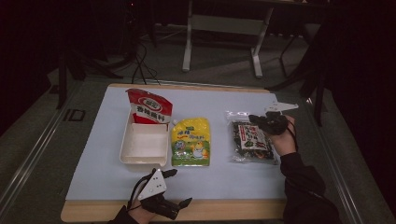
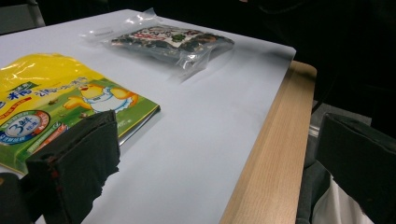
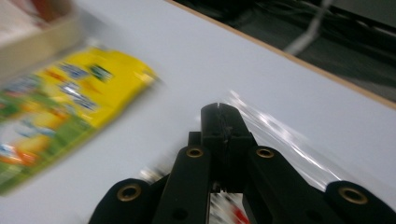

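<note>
My left gripper hovers open at the table's near edge, just in front of a yellow pouch printed with a cartoon figure. In the left gripper view its jaws stand wide apart, with the yellow pouch at left and a clear bag of dark contents beyond. My right gripper sits low over the top end of that clear bag. In the blurred right gripper view the jaws are pressed together above clear film. I cannot tell if film is pinched.
A white tray stands left of the yellow pouch, with a red packet leaning in its far end. All lie on a pale sheet over a wooden table with its edge near my left gripper. Dark floor and furniture legs lie beyond.
</note>
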`<action>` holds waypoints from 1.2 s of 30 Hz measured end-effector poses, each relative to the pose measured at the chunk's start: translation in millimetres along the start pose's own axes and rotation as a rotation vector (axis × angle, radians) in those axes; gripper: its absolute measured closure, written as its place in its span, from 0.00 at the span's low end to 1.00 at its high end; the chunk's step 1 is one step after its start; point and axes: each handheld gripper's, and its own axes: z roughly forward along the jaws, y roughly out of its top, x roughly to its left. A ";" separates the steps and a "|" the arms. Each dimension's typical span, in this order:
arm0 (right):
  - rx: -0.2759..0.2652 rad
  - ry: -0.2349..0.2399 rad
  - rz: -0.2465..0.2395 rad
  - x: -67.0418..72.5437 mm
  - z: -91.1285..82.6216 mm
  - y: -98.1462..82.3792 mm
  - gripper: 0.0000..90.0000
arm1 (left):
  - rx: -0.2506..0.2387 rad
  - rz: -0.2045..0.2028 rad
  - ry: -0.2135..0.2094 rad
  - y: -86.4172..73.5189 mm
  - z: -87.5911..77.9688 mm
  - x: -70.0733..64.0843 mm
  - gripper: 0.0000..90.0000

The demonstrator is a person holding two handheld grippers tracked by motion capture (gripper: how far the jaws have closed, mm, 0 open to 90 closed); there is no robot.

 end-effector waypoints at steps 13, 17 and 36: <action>0.093 -0.143 0.134 -58.8 -0.8 -55.2 1.00 | 0.009 0.005 -0.010 -0.4 3.4 0.2 0.02; 0.114 -0.173 0.188 -72.2 5.3 -70.9 1.00 | 0.005 0.000 -0.007 0.2 3.3 -0.3 0.02; 0.200 -0.193 0.244 -67.4 23.3 -88.5 1.00 | 0.015 0.004 -0.006 0.1 4.1 0.3 0.02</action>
